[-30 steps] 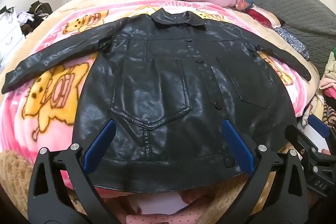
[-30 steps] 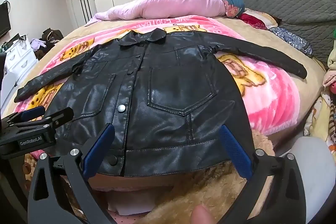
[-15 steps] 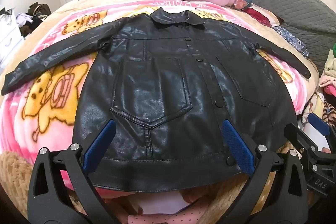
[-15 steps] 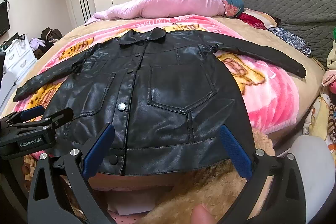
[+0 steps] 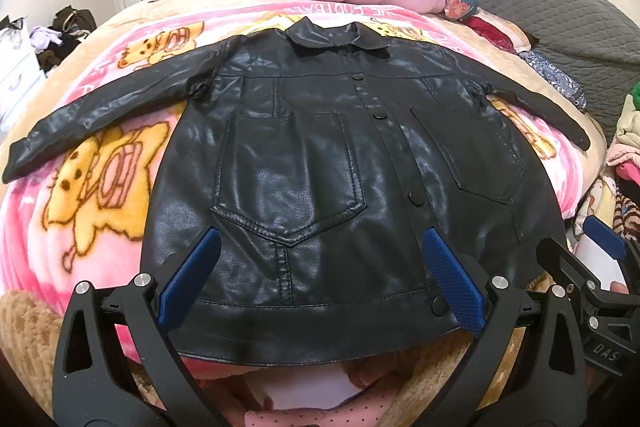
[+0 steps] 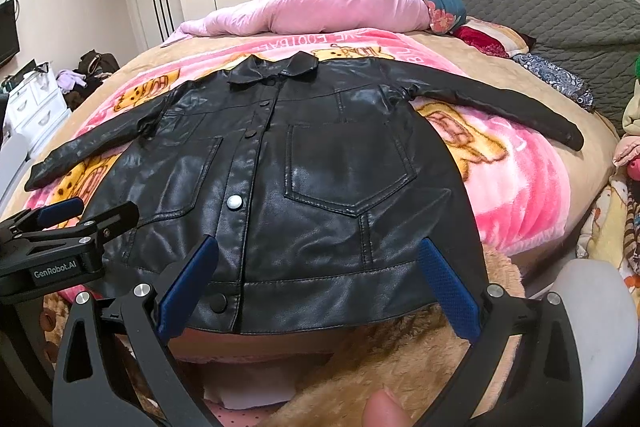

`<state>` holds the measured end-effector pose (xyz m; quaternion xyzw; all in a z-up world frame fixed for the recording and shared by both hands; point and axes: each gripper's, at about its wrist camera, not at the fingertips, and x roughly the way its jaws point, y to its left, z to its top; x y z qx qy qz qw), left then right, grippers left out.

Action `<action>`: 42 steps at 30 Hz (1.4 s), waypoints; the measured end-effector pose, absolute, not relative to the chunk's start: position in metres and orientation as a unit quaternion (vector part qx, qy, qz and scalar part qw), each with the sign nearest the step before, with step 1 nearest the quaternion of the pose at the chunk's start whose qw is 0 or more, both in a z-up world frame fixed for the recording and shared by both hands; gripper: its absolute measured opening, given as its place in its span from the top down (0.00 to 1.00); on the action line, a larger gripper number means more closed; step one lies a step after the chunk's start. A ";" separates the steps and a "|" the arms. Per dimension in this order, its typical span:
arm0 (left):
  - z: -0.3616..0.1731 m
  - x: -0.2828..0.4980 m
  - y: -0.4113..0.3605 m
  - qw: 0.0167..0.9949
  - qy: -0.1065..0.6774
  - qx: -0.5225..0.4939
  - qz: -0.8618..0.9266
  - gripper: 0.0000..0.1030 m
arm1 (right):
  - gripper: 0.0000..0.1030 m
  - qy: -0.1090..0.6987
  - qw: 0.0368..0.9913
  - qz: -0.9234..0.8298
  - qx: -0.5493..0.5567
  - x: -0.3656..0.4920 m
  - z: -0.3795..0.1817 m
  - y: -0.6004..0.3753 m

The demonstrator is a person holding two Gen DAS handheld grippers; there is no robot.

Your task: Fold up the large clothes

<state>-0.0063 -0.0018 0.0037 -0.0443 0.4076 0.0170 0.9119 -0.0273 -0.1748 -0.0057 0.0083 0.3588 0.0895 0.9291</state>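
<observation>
The black leather jacket (image 5: 320, 187) lies flat and face up on the bed, buttoned closed along its front placket. The collar points toward the far end of the bed; the hem lies at the near edge, overhanging it slightly. Both sleeves are spread outward to either side, angled slightly toward the hem. Two large patch pockets with pointed bottoms sit on the front panels. The surface is glossy, with light creasing near the shoulders.

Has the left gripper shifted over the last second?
No. In the left wrist view the left gripper hangs open over the black jacket hem, its right pad beside the same bottom button.
</observation>
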 end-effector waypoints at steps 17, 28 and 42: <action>0.007 -0.006 0.000 0.914 0.404 -0.040 0.019 0.08 | 0.04 0.360 0.929 0.084 0.007 -0.028 -0.005 -0.177; 0.006 -0.003 -0.001 0.916 0.400 -0.029 0.015 0.08 | 0.04 0.359 0.929 0.084 0.007 -0.027 -0.005 -0.177; 0.000 -0.002 0.007 0.915 0.402 -0.027 0.023 0.08 | 0.04 0.356 0.930 0.089 0.003 -0.012 0.004 -0.177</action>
